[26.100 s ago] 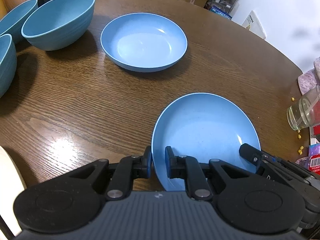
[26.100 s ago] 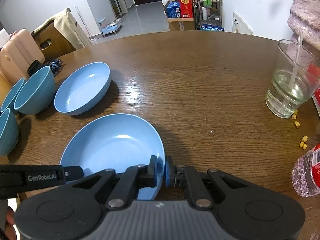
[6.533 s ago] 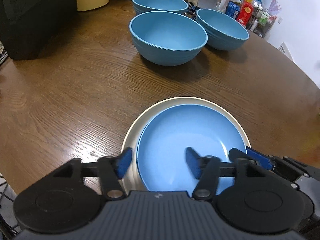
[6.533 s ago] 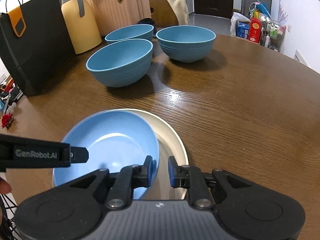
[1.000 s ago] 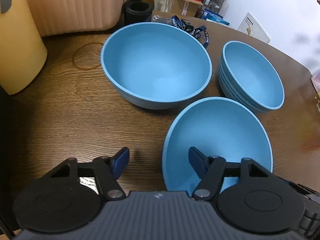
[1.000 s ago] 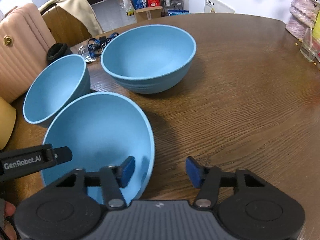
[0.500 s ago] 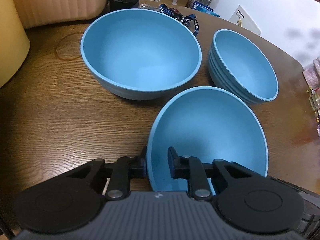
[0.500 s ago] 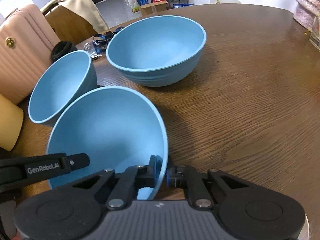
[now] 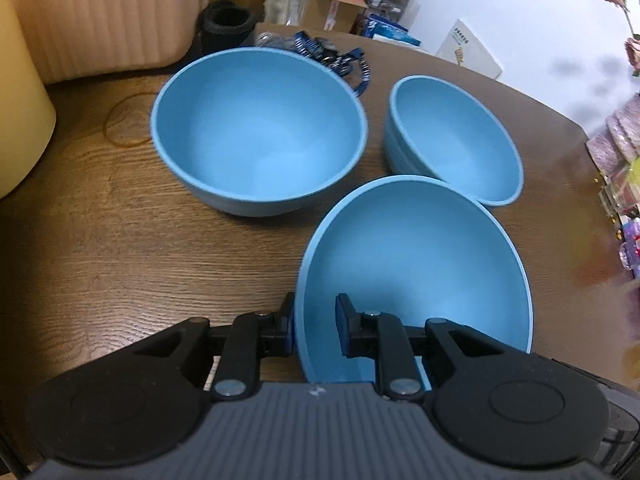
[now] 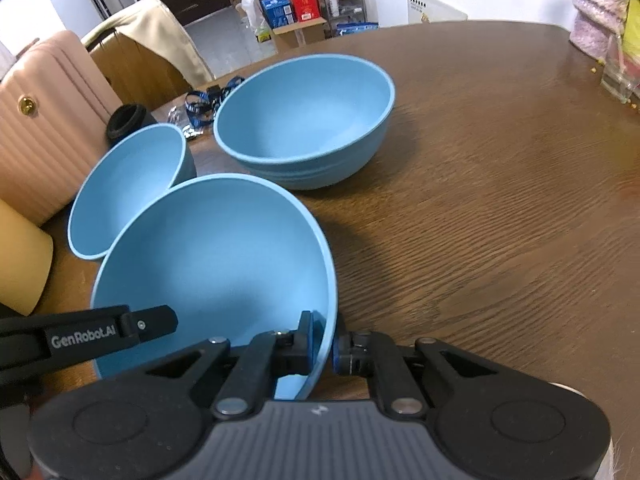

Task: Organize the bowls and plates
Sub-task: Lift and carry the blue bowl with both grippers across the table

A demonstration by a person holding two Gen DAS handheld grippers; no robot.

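Through the left wrist camera, the left gripper (image 9: 314, 328) is clenched on the near-left rim of a smooth, deep, light-blue plastic bowl (image 9: 416, 264), one finger outside the wall and one inside. This held bowl sits low over the brown wood-grain round table (image 9: 120, 248); whether its base touches the wood is hidden. Beyond it stand a second wide blue bowl (image 9: 258, 128) to the left and a third blue bowl with a ribbed outer wall (image 9: 452, 136) to the right, whose near rim is overlapped by the held bowl's far edge. A blue lanyard (image 9: 336, 60) lies behind them.

Through the right wrist camera, the right gripper (image 10: 322, 340) grasps the same bowl (image 10: 212, 252) on its near-right rim, the thin wall pinched between the pads. The left gripper's black finger (image 10: 92, 334) reaches in from the left. The ribbed bowl (image 10: 304, 120) stands just behind, the other bowl (image 10: 128, 176) to the left.

Risks, as I judge them: both grips hold only a thin, slick rim, so uneven lifting could twist the bowl out of one pinch. The held bowl's far edge is close to its neighbours and could knock or drag them. Nesting it off-centre could leave it tilted.
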